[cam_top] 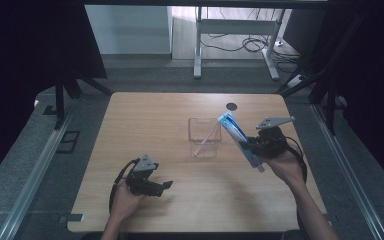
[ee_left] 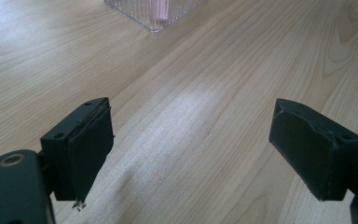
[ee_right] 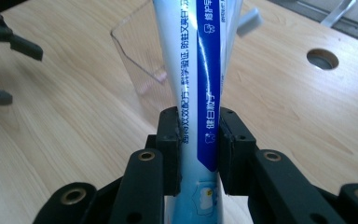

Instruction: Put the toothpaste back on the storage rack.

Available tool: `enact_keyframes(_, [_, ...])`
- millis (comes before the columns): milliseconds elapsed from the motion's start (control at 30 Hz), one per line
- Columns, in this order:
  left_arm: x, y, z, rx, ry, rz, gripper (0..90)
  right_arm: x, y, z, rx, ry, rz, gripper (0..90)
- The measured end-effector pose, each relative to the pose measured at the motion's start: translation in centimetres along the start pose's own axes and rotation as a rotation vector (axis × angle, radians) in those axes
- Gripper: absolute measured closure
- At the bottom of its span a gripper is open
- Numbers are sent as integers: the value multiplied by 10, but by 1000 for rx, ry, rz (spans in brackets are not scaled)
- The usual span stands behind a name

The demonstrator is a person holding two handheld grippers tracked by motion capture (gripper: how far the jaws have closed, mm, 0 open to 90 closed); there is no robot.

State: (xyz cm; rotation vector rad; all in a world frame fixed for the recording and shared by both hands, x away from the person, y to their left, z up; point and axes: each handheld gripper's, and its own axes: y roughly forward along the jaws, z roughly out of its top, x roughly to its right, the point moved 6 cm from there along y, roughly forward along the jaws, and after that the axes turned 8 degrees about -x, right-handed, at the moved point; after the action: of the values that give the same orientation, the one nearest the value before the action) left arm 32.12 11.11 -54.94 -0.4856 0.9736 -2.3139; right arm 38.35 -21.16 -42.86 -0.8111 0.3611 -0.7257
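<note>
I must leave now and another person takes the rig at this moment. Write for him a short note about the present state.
Right tool: shut on the toothpaste tube, held tilted above the table, upper end beside the clear container's right rim.
Left tool: open, holds nothing, low over the wooden table near the front left.
Clear container: stands mid-table, with a pink stick-like item leaning inside.
Done: tube picked up and brought near the container.
Left, probably: lower the tube into the container and release it.
</note>
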Motion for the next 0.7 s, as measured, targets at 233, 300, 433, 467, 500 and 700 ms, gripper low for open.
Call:
enact_keyframes(233, [0,1,-1,-7,2,-9,138,-5,8,18,23,-10,9,728])
enact_keyframes(300, [0,2,-1,-14,3,-12,137,-7,10,22,30,-12,16,728])
enact_keyframes(433, [1,4,-2,-19,7,-23,134,-9,13,30,46,-10,23,728])
enact_keyframes(467, [1,4,-2,-18,6,-28,132,-9,14,31,46,-8,24,728])
enact_keyframes(500, [1,4,-2,-16,4,-34,131,-9,15,33,50,-8,25,728])
enact_keyframes(700, [1,4,-2,-4,-4,-50,129,-9,20,42,56,-7,25,728])
